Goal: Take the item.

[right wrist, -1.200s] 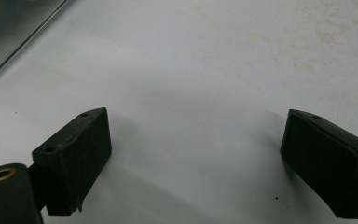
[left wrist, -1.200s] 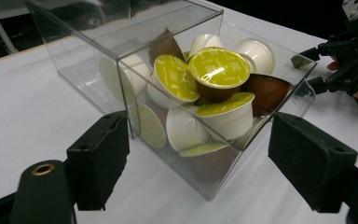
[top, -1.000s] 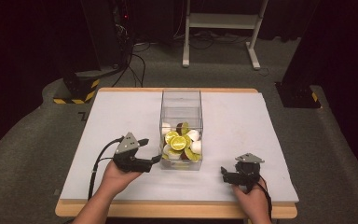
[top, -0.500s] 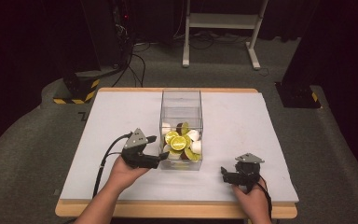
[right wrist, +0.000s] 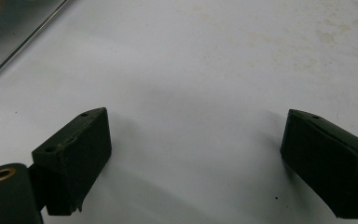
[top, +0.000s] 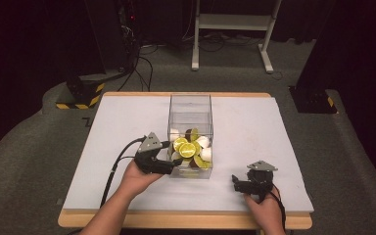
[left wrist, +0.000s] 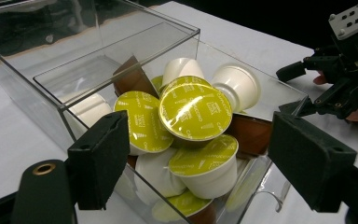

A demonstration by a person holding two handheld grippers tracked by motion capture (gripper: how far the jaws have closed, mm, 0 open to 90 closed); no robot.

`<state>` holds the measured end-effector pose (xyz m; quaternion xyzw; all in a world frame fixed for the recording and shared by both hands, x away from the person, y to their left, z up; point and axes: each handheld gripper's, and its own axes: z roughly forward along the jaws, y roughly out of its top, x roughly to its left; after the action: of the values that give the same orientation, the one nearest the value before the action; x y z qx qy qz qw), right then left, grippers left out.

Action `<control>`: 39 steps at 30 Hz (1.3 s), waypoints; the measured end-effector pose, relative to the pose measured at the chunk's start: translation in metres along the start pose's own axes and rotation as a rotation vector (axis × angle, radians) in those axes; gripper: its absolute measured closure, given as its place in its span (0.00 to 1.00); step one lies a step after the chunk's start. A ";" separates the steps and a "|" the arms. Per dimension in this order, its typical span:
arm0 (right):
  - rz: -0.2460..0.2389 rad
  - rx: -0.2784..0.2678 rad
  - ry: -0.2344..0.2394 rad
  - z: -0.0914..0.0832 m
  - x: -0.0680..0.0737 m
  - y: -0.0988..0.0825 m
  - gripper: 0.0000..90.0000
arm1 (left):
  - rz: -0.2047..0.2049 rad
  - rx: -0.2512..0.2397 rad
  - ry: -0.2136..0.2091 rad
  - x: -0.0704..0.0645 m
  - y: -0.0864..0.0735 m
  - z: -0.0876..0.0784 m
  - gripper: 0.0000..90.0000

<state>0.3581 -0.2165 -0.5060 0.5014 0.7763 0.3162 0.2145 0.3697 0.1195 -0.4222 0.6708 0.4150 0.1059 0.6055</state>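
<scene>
Coffee capsules (left wrist: 195,112) fill the clear box (top: 190,105) mid-bench; your left claw (left wrist: 200,158) hangs spread at its near-left corner. Center on the top green-lidded capsule before pinching. Right claw (right wrist: 196,163) rests spread.

— What's my table (top: 127,122) like?
— A white top with a wooden edge, standing on grey carpet.
— And what sits straight on it?
— A clear box (top: 190,110) at the middle, open on top, with coffee pods (top: 188,149) heaped at its near end. My right gripper (top: 240,182) rests on the near right.
</scene>
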 end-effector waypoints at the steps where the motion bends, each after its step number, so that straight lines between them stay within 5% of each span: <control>1: -0.001 0.000 0.000 0.000 0.000 0.000 0.09 | -0.007 -0.001 -0.003 0.000 0.000 0.001 0.23; 34: 0.001 0.000 0.000 0.000 0.000 0.000 0.09 | -0.037 0.033 -0.001 -0.001 0.002 0.037 0.27; 39: 0.001 0.000 0.000 0.000 0.000 0.000 0.09 | -0.009 0.056 -0.004 -0.001 0.001 0.042 0.27</control>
<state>0.3580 -0.2165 -0.5059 0.5016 0.7762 0.3162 0.2142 0.3962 0.0885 -0.4311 0.6859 0.4196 0.0899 0.5877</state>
